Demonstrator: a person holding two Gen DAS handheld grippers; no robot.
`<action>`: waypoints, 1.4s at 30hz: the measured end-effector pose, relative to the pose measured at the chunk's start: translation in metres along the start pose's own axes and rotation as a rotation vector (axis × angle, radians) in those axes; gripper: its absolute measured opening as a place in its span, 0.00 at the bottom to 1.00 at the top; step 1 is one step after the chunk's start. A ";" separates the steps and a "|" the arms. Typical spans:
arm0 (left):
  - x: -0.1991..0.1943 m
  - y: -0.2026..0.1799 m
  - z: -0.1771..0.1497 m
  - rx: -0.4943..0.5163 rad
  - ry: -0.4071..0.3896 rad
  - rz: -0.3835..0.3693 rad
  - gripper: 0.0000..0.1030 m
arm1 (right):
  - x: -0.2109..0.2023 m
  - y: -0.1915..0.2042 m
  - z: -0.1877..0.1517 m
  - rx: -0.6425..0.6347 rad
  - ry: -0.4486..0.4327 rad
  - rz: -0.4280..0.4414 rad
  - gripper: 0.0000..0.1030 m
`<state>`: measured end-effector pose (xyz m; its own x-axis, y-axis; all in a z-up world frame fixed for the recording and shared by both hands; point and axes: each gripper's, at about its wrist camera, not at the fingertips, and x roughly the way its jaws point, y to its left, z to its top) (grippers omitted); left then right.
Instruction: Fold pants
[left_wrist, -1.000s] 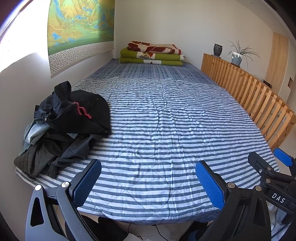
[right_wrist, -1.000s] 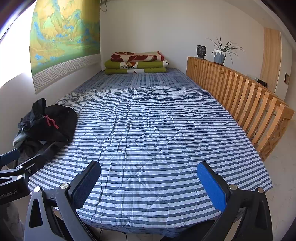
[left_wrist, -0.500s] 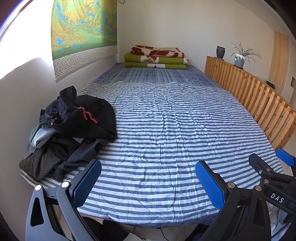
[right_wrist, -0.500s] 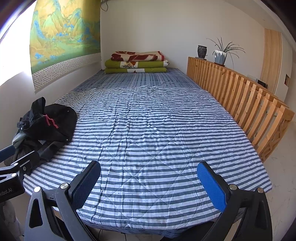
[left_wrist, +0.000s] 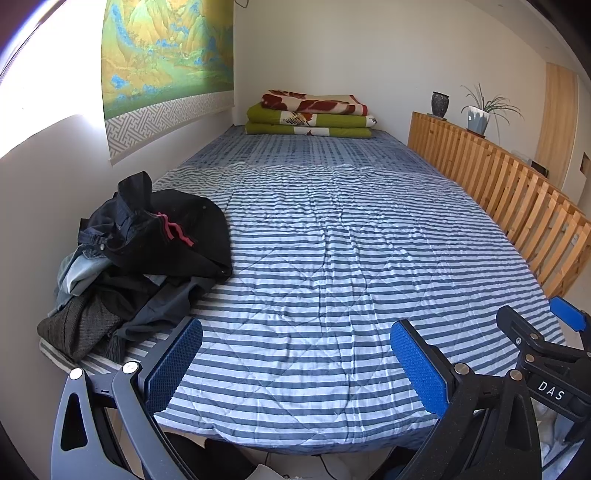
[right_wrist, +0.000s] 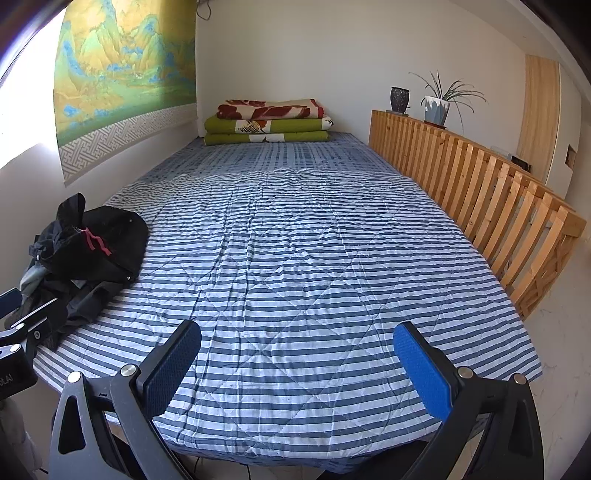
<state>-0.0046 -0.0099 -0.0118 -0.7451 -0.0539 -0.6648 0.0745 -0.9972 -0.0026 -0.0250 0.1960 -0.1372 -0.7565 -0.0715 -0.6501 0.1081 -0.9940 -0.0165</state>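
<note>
Meanwhile, both grippers were held wide apart, empty, above the bed's (left_wrist: 332, 258) near edge.
Clothes (left_wrist: 140, 266) were seen heaped leftward; left gripper (left_wrist: 295, 365), right gripper (right_wrist: 297, 367).

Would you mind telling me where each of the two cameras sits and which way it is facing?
Left wrist view: sits on the left gripper at the bed's foot, facing along the striped quilt; its open fingers frame the bottom edge, and the right gripper shows lower right.
Right wrist view: sits on the right gripper, facing the same way; its open fingers show, and the left gripper shows lower left.
Shared: clothes pile by the left wall, folded blankets at the far end, wooden rail, wall hanging.
</note>
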 end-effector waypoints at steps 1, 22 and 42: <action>0.000 0.000 0.000 0.000 0.000 0.001 1.00 | 0.000 0.000 0.000 -0.001 -0.002 0.000 0.99; 0.002 0.006 0.000 -0.003 0.003 0.000 1.00 | 0.000 0.005 0.000 -0.009 0.006 0.020 0.99; 0.007 0.007 -0.002 -0.006 0.012 -0.001 1.00 | 0.003 0.006 -0.001 -0.019 0.015 0.025 0.99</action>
<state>-0.0079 -0.0176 -0.0186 -0.7372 -0.0524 -0.6736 0.0776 -0.9970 -0.0074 -0.0260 0.1902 -0.1400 -0.7437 -0.0946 -0.6618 0.1390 -0.9902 -0.0146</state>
